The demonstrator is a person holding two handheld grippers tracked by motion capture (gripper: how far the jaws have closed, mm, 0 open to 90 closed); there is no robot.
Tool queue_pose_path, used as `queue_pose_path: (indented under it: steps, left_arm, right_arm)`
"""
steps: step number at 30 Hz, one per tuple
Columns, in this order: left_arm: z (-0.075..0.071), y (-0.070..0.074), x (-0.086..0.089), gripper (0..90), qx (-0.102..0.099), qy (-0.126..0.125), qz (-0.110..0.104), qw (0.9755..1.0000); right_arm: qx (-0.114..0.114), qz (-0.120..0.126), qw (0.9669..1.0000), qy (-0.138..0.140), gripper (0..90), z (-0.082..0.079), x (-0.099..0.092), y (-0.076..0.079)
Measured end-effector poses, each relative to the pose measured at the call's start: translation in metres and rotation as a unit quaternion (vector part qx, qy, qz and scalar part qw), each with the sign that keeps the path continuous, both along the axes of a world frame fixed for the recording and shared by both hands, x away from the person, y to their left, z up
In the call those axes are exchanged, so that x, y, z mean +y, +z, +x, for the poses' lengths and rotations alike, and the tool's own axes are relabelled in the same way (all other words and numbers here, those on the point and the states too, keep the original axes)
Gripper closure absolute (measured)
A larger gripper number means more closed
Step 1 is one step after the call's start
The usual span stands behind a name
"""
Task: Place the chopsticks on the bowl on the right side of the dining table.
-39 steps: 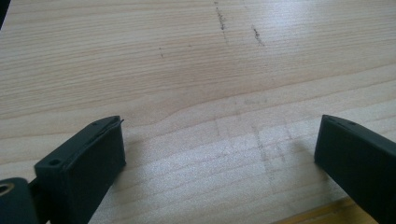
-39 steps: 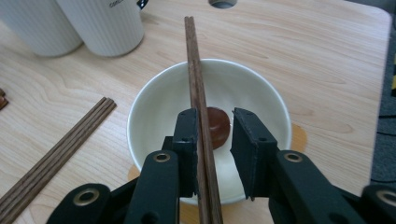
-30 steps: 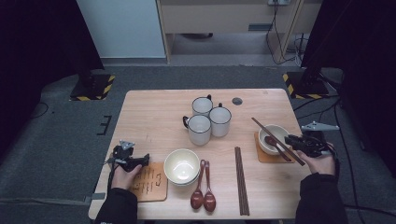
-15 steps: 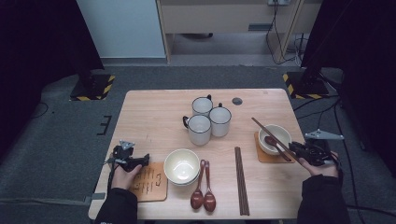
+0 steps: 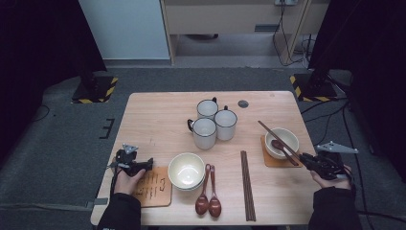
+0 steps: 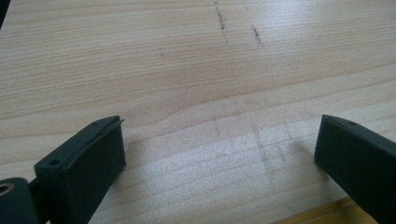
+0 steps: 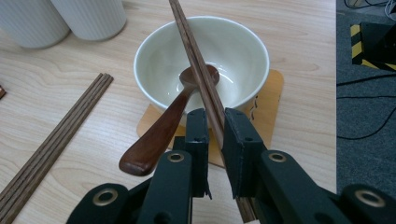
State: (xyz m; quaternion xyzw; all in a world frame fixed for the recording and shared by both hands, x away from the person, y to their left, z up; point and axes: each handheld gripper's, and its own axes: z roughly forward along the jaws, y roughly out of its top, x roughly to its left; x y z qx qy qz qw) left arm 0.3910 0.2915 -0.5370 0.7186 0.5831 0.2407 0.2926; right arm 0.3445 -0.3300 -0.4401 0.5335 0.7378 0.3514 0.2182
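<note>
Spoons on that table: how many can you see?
3. Two brown spoons lie side by side at the near edge, right of the stacked bowls. A third spoon leans in the right bowl.

Recording lab or studio, staged as a dining setup. A lone wooden table (image 5: 158, 120) is standing on grey carpet (image 5: 57, 143), black curtains (image 5: 43, 38) are hanging at both sides, and cables (image 5: 330, 120) are trailing past hazard-striped stand bases (image 5: 95, 88).
</note>
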Motion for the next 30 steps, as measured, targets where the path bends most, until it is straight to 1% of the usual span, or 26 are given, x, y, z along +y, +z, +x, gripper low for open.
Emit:
queue_pose_path:
  steps: [2, 7, 8, 12, 16, 19, 21, 26, 30]
  left_arm:
    - [0.000, 0.000, 0.000, 0.8, 0.000, 0.000, 0.000, 1.0000]
    - [0.000, 0.000, 0.000, 0.8, 0.000, 0.000, 0.000, 1.0000]
    - [0.000, 0.000, 0.000, 0.8, 0.000, 0.000, 0.000, 1.0000]
    - [0.000, 0.000, 0.000, 0.8, 0.000, 0.000, 0.000, 1.0000]
    - [0.000, 0.000, 0.000, 0.8, 0.000, 0.000, 0.000, 1.0000]
    - [0.000, 0.000, 0.000, 0.8, 0.000, 0.000, 0.000, 1.0000]
    - [0.000, 0.000, 0.000, 0.8, 0.000, 0.000, 0.000, 1.0000]
    - [0.000, 0.000, 0.000, 0.8, 0.000, 0.000, 0.000, 1.0000]
    - [0.000, 0.000, 0.000, 0.8, 0.000, 0.000, 0.000, 1.0000]
  right_arm:
    - [0.001, -0.001, 1.0000, 0.002, 79.8, -0.001, 0.001, -0.002]
    - [0.014, -0.006, 0.9999, 0.008, 79.6, -0.001, 0.003, -0.006]
    - [0.013, -0.010, 0.9998, 0.010, 79.6, -0.001, 0.003, -0.007]
    - [0.022, -0.011, 0.9996, 0.011, 79.4, 0.000, 0.005, -0.009]
    - [0.025, -0.016, 0.9995, 0.012, 79.4, 0.001, 0.004, -0.012]
    - [0.030, -0.015, 0.9994, 0.008, 79.3, 0.002, 0.004, -0.013]
    - [0.031, -0.019, 0.9993, 0.008, 79.3, 0.002, 0.004, -0.014]
    - [0.030, -0.021, 0.9993, 0.008, 79.1, 0.003, 0.001, -0.015]
    - [0.031, -0.020, 0.9993, 0.003, 79.1, 0.003, -0.001, -0.016]
